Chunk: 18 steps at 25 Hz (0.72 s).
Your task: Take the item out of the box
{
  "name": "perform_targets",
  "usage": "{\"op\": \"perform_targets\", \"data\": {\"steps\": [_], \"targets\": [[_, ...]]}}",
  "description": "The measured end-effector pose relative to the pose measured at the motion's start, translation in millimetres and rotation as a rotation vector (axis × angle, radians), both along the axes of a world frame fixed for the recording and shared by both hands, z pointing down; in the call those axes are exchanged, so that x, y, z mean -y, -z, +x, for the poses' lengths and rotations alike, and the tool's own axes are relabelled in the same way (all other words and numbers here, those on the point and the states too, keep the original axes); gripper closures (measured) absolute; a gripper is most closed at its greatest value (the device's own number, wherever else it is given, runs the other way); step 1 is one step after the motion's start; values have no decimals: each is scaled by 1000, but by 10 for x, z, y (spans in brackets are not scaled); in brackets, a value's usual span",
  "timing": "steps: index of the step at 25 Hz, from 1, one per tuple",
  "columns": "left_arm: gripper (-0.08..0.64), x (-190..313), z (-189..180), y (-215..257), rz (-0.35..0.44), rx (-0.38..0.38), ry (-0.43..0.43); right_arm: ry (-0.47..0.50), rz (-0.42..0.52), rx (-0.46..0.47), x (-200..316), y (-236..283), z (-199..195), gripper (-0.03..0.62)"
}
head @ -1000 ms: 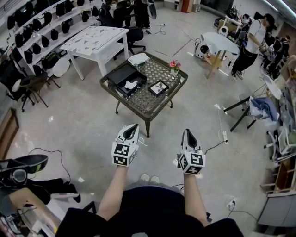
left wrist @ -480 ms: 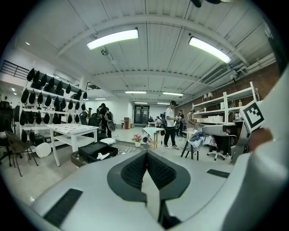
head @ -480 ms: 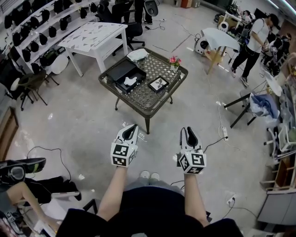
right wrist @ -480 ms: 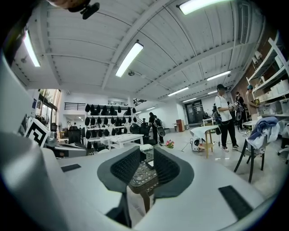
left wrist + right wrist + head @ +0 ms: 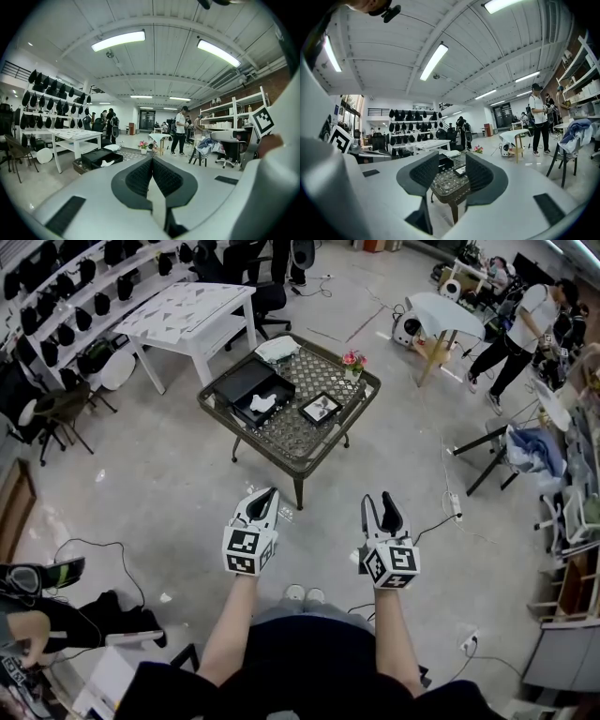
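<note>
The box (image 5: 246,390) sits well ahead of both grippers, on the left part of a low woven counter (image 5: 298,454). It is black, shallow and open on top. The item (image 5: 263,406) is a small white thing lying on its dark floor, at the end nearer the grippers.

The left gripper (image 5: 265,495) has its pads pressed together with nothing between them. The right gripper (image 5: 380,502) is opening, and its jaws stand wide with only air between them.

The item looks light and somewhat crumpled, perhaps cloth or paper, though it is too small here to be sure. If it is soft, it should give under the pads rather than slip. A pinch from above on its raised middle, kept clear of the box walls, seems the safest hold. The box itself may shift, so the free gripper might need to steady it.

The head view alone shows the full layout: the item within the box, a picture frame (image 5: 321,410) to the right of it and flowers (image 5: 352,362) beyond. The left gripper view shows the box (image 5: 96,157) side-on, with the item (image 5: 107,163) just peeking over its wall. In the right gripper view the counter (image 5: 450,185) shows far off through the gap, but the item cannot be made out.
</note>
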<state>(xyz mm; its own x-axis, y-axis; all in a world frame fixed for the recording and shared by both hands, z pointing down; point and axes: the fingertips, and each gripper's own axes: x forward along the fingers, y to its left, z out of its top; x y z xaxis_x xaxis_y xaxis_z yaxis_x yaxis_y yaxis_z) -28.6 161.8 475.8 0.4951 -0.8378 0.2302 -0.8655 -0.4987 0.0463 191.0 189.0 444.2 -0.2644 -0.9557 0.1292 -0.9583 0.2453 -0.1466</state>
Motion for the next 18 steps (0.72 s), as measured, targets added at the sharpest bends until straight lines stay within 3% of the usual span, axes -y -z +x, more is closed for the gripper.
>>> {"op": "perform_targets", "data": {"steps": [12, 18], "targets": [[540, 168, -203, -100, 1, -7, -12, -35, 7, 6, 52, -66, -162, 425], [540, 313, -126, -122, 2, -9, -34, -61, 7, 8, 189, -59, -67, 425]]}}
